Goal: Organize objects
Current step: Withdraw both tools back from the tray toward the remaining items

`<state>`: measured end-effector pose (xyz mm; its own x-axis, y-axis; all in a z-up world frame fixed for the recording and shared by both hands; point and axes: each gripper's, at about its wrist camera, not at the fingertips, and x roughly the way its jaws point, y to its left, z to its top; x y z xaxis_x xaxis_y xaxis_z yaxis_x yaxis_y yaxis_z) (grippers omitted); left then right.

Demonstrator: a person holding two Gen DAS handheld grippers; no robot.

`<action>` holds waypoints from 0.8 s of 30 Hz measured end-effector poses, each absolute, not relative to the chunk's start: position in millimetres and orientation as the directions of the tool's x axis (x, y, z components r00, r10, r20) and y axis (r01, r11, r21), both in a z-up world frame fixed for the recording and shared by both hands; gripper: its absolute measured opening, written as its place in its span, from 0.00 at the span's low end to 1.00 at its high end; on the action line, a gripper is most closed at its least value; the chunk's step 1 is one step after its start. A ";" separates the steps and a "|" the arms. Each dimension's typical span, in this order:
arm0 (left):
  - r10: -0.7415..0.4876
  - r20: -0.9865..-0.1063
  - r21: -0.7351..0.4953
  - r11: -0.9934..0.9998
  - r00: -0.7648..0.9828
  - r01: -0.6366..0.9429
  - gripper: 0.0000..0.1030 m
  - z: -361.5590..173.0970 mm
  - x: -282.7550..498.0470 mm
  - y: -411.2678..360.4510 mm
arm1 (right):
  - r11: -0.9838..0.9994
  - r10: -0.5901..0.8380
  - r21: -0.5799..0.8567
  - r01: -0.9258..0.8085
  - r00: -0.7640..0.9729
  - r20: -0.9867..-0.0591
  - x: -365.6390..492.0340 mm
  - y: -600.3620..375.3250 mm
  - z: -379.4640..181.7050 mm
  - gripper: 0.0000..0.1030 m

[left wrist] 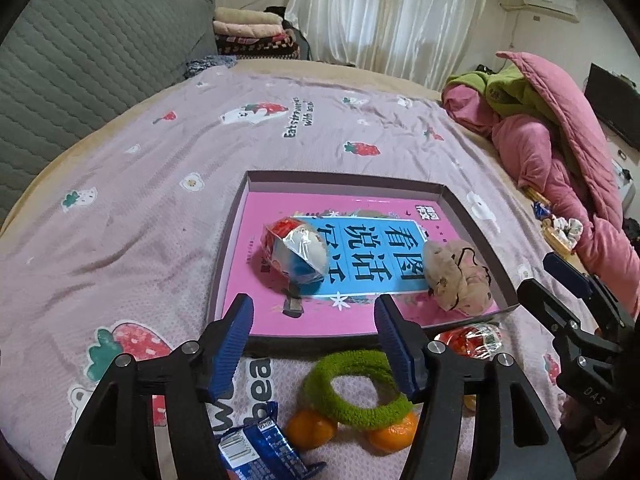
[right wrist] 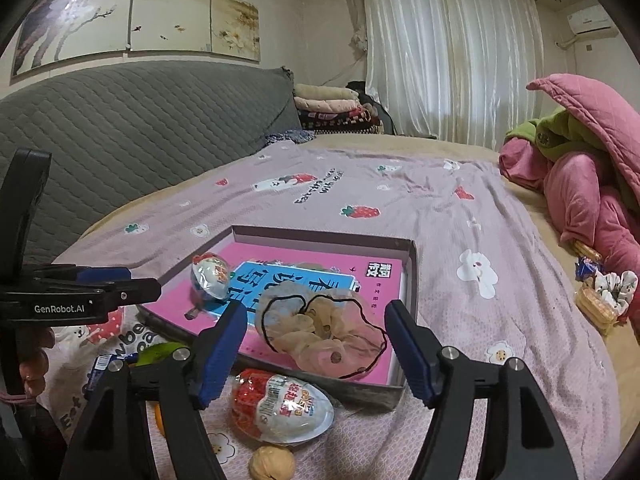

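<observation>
A shallow box lies on the bed with a pink and blue book flat inside it. On the book rest a foil-wrapped toy egg and a beige scrunchie. My left gripper stands open above the box's near edge, with nothing between its fingers. Below it lie a green scrunchie, two oranges and a blue snack packet. My right gripper is open too, hovering over the beige scrunchie without touching it. A second toy egg and a walnut lie in front of the box.
The bed wears a lilac strawberry-print sheet. A heap of pink and green quilts fills its right side, with biscuit packets and a white scrunchie beside it. A grey padded headboard and folded blankets stand behind.
</observation>
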<state>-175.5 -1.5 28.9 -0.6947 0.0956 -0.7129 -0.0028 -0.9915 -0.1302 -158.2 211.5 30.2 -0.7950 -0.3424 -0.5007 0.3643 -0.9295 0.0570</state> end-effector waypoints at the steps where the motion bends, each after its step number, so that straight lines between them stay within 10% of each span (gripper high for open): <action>1: 0.093 -0.712 -0.129 -0.992 -0.696 0.000 0.63 30.2 -173.5 -2.0 | -0.929 -0.345 0.058 0.366 -0.796 -0.498 -156.4 212.3 31.2 0.70; 24: 0.082 -0.698 -0.110 -0.994 -0.711 -0.008 0.64 46.2 -141.3 0.6 | -0.921 -0.375 0.082 0.381 -0.812 -0.447 -134.4 216.8 41.8 0.74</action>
